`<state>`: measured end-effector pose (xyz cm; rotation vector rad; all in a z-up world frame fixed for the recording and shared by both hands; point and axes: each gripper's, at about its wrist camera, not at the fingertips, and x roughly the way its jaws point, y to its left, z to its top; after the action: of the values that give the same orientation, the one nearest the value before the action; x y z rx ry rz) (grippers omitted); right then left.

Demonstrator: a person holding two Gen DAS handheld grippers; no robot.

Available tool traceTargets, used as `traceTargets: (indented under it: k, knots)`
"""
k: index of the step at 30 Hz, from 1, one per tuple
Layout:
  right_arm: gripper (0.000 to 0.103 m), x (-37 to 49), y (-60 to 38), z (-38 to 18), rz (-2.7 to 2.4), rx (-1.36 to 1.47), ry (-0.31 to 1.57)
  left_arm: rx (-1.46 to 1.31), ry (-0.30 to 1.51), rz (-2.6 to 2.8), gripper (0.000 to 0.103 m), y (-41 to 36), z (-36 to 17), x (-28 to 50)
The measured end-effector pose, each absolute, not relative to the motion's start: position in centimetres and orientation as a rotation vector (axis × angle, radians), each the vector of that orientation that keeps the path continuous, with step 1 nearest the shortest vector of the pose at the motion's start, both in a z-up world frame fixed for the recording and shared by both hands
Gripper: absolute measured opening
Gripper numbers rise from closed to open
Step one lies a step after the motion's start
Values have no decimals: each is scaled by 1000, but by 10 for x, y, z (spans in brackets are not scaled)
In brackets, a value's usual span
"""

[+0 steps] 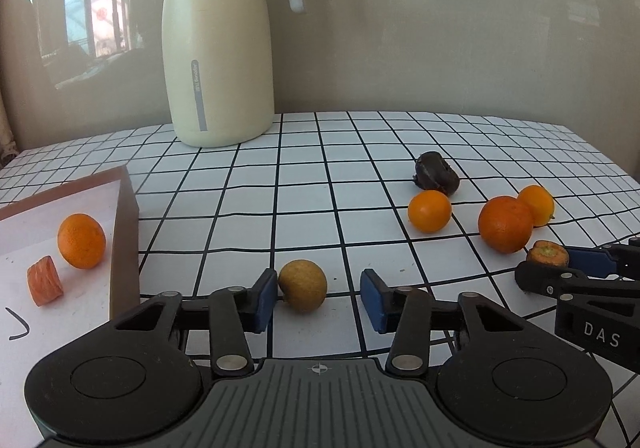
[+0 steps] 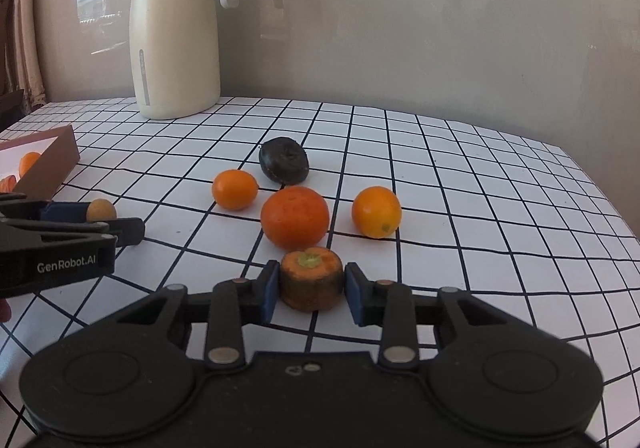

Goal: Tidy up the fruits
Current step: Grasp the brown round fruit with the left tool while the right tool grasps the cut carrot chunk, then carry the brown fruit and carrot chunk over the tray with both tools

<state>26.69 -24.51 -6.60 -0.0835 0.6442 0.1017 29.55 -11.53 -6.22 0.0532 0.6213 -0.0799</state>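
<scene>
My left gripper (image 1: pixel 318 298) is open around a small tan round fruit (image 1: pixel 303 286) on the checked tablecloth; the fruit touches the left pad, with a gap to the right pad. My right gripper (image 2: pixel 307 288) is shut on a carrot stub (image 2: pixel 311 278), cut top facing up. A large orange (image 2: pixel 295 217), two small oranges (image 2: pixel 235 189) (image 2: pixel 376 211) and a dark wrinkled fruit (image 2: pixel 284 160) lie beyond it. A brown box (image 1: pixel 124 240) at left holds an orange (image 1: pixel 81 241) and a carrot slice (image 1: pixel 45 281).
A cream thermos jug (image 1: pixel 218 59) stands at the back by the grey wall. The table's right edge (image 2: pixel 600 199) curves off at the right. My right gripper shows at the right edge of the left wrist view (image 1: pixel 576 268).
</scene>
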Motion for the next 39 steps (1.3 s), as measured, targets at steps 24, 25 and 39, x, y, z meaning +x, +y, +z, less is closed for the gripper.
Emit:
traceTargets:
  k: [24,25,39]
  knots:
    - [26,228,-240,-40,67,-62,577,75,510,-141,25,-114,-29,238]
    - [26,224,-239,-39,66,-64,572,79,503,-143,25,-113,-26,234]
    - [26,169,-215,-30,107,-108,523,108,446,-132,25,-82,-9,162]
